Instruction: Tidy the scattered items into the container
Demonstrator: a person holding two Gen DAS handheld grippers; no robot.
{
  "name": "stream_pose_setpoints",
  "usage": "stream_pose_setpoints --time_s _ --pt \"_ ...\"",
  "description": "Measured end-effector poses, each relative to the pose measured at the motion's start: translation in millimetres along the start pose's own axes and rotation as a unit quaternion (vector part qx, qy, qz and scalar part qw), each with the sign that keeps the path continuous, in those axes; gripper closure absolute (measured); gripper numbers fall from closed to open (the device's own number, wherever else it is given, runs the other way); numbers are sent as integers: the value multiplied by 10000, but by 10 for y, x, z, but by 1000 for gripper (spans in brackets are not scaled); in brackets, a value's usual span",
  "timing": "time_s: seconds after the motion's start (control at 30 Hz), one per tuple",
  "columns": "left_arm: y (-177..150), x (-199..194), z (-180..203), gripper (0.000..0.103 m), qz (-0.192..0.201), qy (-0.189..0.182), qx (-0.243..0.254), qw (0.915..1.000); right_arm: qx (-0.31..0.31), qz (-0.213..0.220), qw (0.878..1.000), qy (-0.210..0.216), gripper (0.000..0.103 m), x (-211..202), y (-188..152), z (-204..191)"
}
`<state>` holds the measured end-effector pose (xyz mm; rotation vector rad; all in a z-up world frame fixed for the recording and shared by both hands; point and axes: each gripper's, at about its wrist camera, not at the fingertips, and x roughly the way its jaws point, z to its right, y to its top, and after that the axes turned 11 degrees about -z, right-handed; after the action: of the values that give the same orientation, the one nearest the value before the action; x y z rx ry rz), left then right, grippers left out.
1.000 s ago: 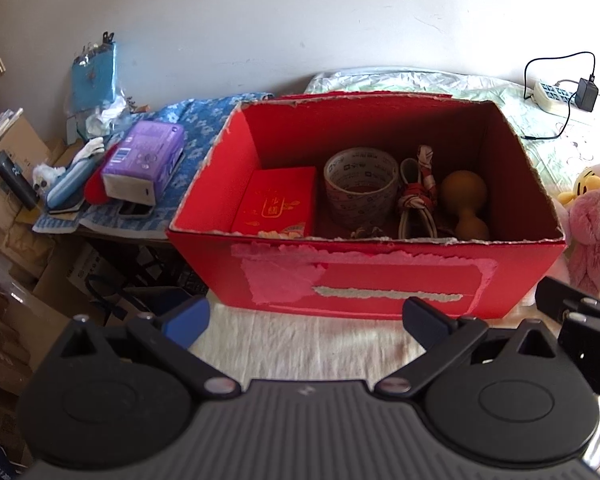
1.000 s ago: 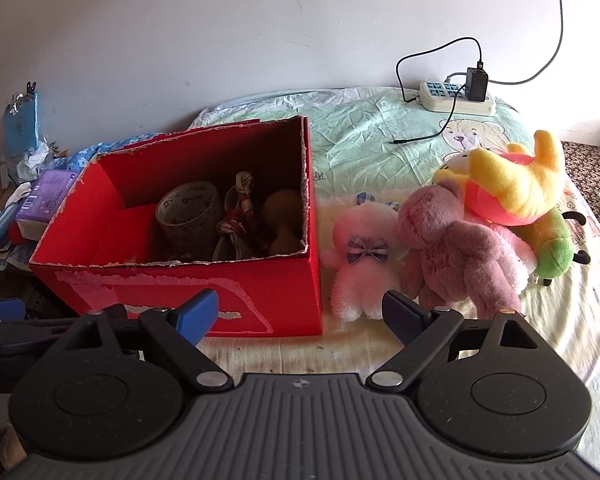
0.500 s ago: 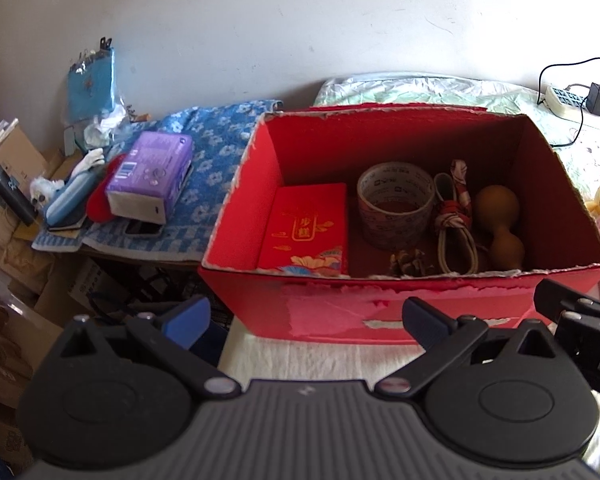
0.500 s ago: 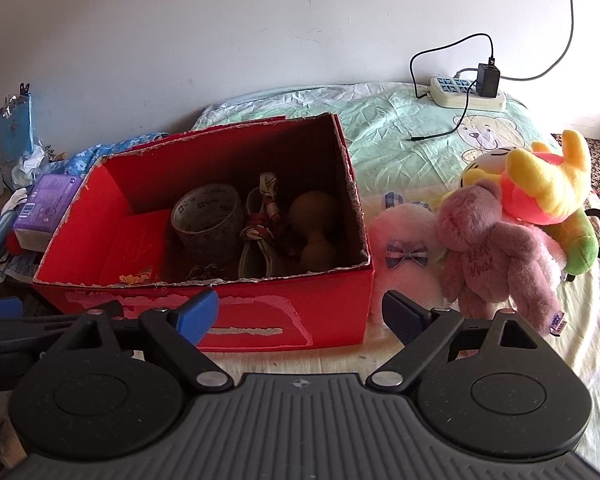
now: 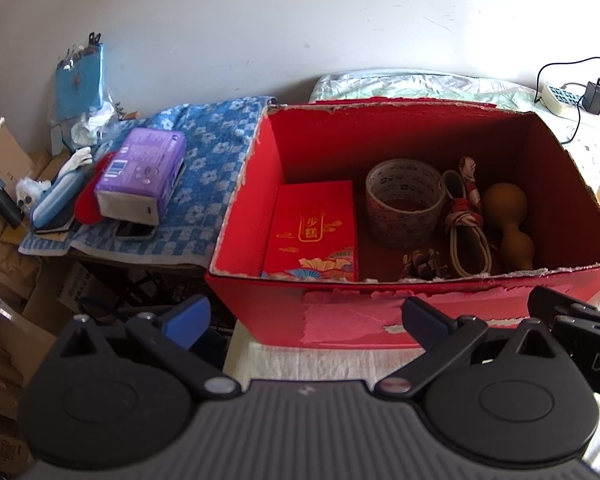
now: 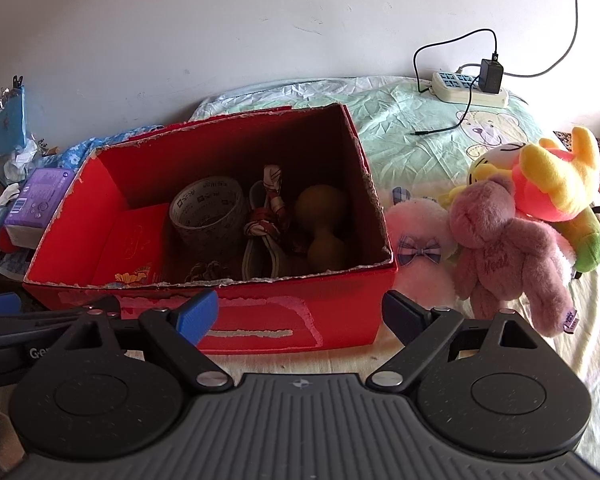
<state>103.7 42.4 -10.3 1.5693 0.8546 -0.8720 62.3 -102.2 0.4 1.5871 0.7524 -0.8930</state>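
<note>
A red cardboard box (image 5: 380, 320) (image 6: 260, 324) stands on the bed in front of both grippers. Inside lie a red packet (image 5: 312, 232) (image 6: 134, 240), a tape roll (image 5: 404, 200) (image 6: 208, 208), a tied cord bundle (image 5: 466, 220) (image 6: 266, 228), a brown gourd (image 5: 508, 220) (image 6: 324, 224) and a small crumpled thing (image 5: 422, 262). My left gripper (image 5: 306, 318) is open and empty before the box's near wall. My right gripper (image 6: 300, 312) is open and empty too. Right of the box lie a pink bear (image 6: 500, 248), a white-pink plush (image 6: 418, 240) and a yellow-pink plush (image 6: 556, 184).
Left of the box a blue patterned cloth (image 5: 212, 168) covers a low table holding a purple tissue pack (image 5: 140, 176) (image 6: 40, 200) and small clutter. Cardboard boxes (image 5: 4, 280) are stacked below. A power strip (image 6: 468, 88) with a charger lies on the bed by the wall.
Both grippers have risen and tilted down, so more of the box's inside shows. The left view has shifted left. Both stay open and empty; nothing in the box moved.
</note>
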Motion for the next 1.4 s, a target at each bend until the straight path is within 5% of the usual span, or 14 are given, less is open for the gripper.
stream_pose_setpoints --time_s 1.13,1.4 --pt "-254 20 113 1 -236 -332 128 9991 342 -197 9992 -66 12 -95 -318 178" --pt "-507 172 182 1 -615 -497 303 9964 246 -471 9982 -291 12 15 -502 210"
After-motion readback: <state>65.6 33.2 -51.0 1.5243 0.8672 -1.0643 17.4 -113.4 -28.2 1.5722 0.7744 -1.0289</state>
